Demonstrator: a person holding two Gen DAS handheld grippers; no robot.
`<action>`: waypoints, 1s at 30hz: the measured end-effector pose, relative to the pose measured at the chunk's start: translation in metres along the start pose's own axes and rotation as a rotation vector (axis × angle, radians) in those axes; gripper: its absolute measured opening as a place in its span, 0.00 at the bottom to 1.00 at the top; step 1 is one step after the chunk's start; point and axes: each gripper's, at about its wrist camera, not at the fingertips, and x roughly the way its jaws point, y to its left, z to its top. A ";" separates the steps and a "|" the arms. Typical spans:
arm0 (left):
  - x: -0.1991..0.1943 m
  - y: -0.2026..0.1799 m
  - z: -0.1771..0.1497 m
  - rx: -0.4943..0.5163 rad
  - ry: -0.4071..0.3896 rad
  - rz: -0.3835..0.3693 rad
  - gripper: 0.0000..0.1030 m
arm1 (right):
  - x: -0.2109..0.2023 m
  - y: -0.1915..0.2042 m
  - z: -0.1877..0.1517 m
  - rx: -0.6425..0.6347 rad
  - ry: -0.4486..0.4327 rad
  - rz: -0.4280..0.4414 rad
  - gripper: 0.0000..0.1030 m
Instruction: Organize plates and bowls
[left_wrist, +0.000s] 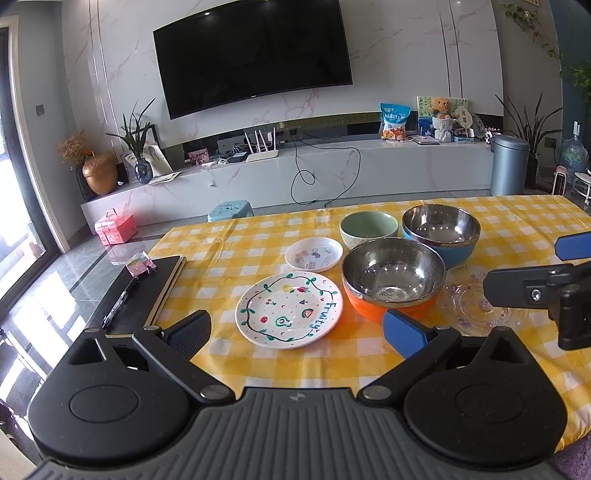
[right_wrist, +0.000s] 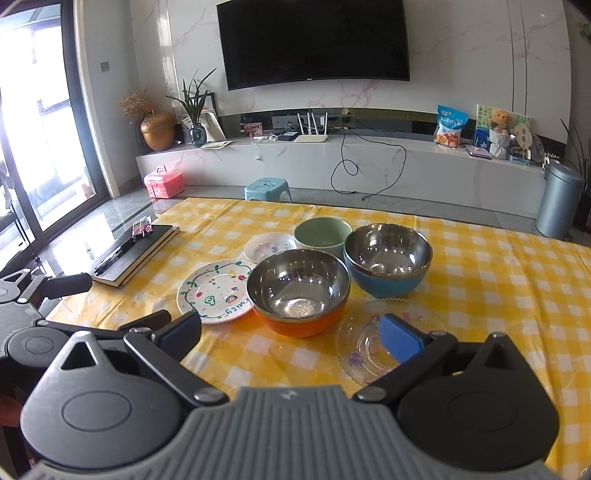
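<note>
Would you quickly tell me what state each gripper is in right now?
Left gripper: open, holding nothing.
Right gripper: open, holding nothing.

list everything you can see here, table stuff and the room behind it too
white painted plate with "Fruity" lettering: 1, table, near left
small white patterned dish: 1, behind the Fruity plate
pale green ceramic bowl: 1, far side of the group
steel bowl with orange outside: 1, right of the Fruity plate
steel bowl with blue outside: 1, behind the orange one
clear glass plate: 1, near right
black notebook: 1, table's left edge, black pen on top
yellow checked tablecloth: 1
black wall television: 1
grey bin: 1, right
pink box: 1, floor
blue stool: 1
left gripper: open
right gripper: open
</note>
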 end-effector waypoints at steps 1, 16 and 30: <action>0.000 0.000 0.000 0.002 0.001 0.004 1.00 | 0.000 0.000 -0.001 0.006 0.000 -0.002 0.98; 0.001 0.001 -0.003 0.002 0.013 0.013 1.00 | -0.006 -0.005 -0.006 0.045 -0.006 -0.020 0.98; 0.001 0.001 -0.004 0.002 0.015 0.013 1.00 | -0.006 -0.006 -0.009 0.068 -0.001 -0.012 0.98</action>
